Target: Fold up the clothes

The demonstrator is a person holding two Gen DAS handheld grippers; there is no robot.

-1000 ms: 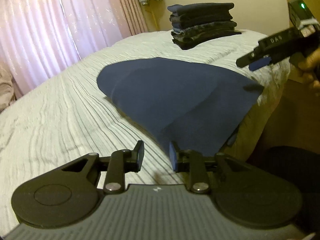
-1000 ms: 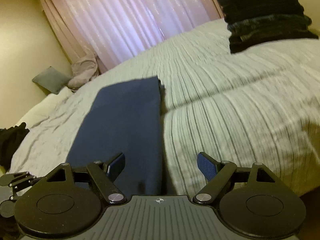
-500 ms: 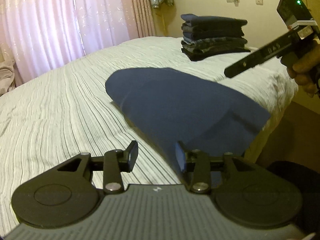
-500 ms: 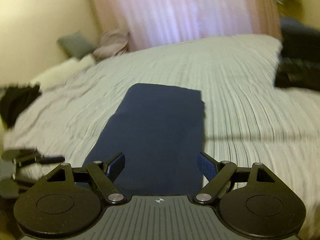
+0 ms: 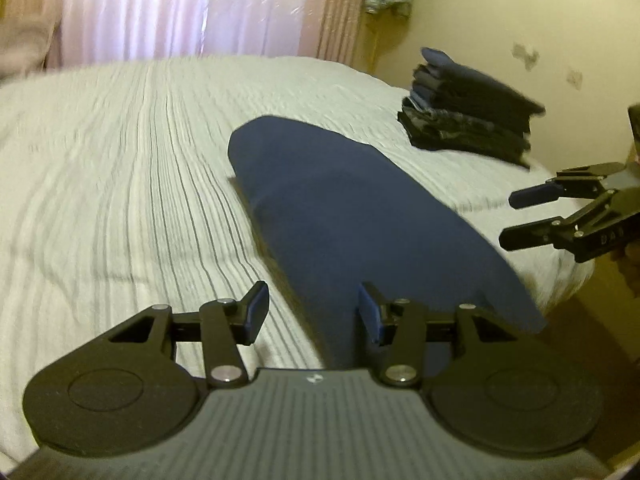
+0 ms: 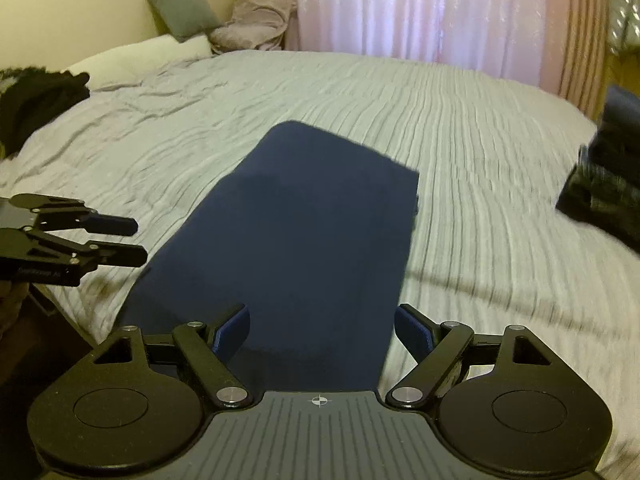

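A navy blue garment [image 5: 352,216] lies folded into a long strip on the striped bed, its near end at the bed's edge; it also shows in the right wrist view [image 6: 296,240]. My left gripper [image 5: 312,312] is open and empty, just above the strip's near left corner. My right gripper [image 6: 322,330] is open and empty, over the strip's near end. Each gripper shows in the other's view: the right gripper [image 5: 516,218] at the strip's right side, the left gripper [image 6: 136,240] at its left side.
A stack of folded dark clothes [image 5: 472,124] sits at the bed's far right corner. The striped bedspread [image 5: 120,184] spreads to the left. Pillows [image 6: 180,12] and a dark heap of clothes [image 6: 36,96] lie at the head end. Pink curtains [image 6: 420,8] hang behind.
Both grippers have swung round to face along the strip from its near end. The left gripper's jaws have opened wider. The garment has not moved.
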